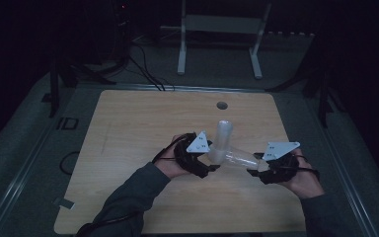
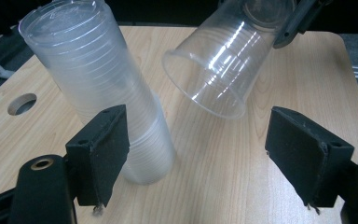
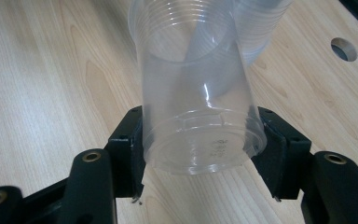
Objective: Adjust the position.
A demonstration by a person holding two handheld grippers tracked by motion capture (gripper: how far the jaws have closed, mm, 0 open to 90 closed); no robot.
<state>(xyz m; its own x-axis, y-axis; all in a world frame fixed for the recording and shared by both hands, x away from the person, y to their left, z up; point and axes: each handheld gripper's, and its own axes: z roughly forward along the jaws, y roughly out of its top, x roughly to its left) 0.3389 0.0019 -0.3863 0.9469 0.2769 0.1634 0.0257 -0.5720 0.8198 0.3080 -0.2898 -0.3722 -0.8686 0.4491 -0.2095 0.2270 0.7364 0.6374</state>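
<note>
From the high view, the stack of cups (image 1: pixel 223 138) stands mouth-down mid-surface (image 1: pixel 128 128), apparently so singles can be pulled off. In the left gripper view, the left gripper (image 2: pixel 200 158) gapes empty beside it. In the right gripper view, the right gripper (image 3: pixel 200 154) has its fingers (image 3: pixel 130 144) clamped on the single cup (image 3: pixel 196 93) by the base, its long axis leading away, mouth toward the stack.

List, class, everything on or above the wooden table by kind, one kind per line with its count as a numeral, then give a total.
Upside-down stack of nested clear plastic cups standing on the light wooden table: 1
Single clear plastic cup held on its side: 1
Black two-jaw grippers, left open beside the stack, right clamping the single cup's base: 2
Total: 4
</note>
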